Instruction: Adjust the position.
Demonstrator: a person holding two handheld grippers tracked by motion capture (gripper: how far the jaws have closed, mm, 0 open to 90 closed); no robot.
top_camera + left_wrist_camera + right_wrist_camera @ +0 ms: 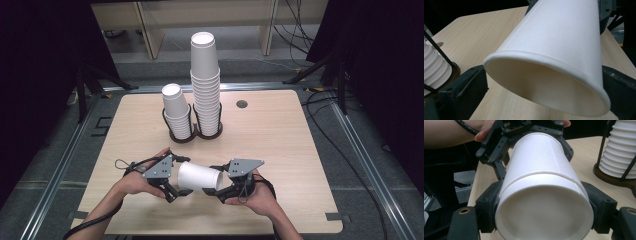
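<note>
A white paper cup [199, 176] lies on its side just above the table's near edge, held between both grippers. Its open mouth [549, 85] faces the left gripper view, and its closed bottom [544, 215] faces the right gripper view. My left gripper [175, 177] is shut on the cup near the rim, one jaw at each side. At the other end, my right gripper [216, 181] clamps the base. A thin raised ring runs round the wall partway along; whether that is a second nested cup I cannot tell. The left gripper [524, 135] and the hand holding it show beyond the cup.
A dark wire holder [192, 135] stands mid-table with a tall stack of cups [205, 75] and a shorter stack [176, 112]. A small round hole [242, 104] sits in the wooden table [280, 140] at the back right. Cables trail from both grippers.
</note>
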